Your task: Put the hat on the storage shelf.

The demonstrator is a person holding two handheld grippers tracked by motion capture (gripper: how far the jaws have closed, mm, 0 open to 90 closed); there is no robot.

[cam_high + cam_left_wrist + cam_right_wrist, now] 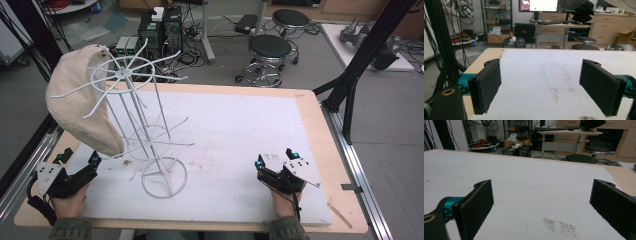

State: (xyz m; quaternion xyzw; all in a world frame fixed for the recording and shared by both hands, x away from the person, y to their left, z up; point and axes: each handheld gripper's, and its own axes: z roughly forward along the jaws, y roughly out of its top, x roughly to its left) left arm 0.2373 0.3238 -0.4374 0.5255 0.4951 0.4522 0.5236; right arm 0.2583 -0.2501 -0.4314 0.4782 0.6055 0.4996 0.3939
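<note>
Both grippers (79,160) (275,159) agape, near edge | mat (235,130) bare between

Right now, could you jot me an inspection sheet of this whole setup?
Surface: white mat on a wooden table, lightly stained.
Job's things: cream hat hanging on a white wire rack.
Clutter: nothing seen.
Grippers: left hand-held gripper and right hand-held gripper both open, holding nothing, low over the mat's near edge.
Cables: one trails from the right gripper; tangles on the floor beyond.
Surroundings: two black stools, electronics boxes, desks.
</note>
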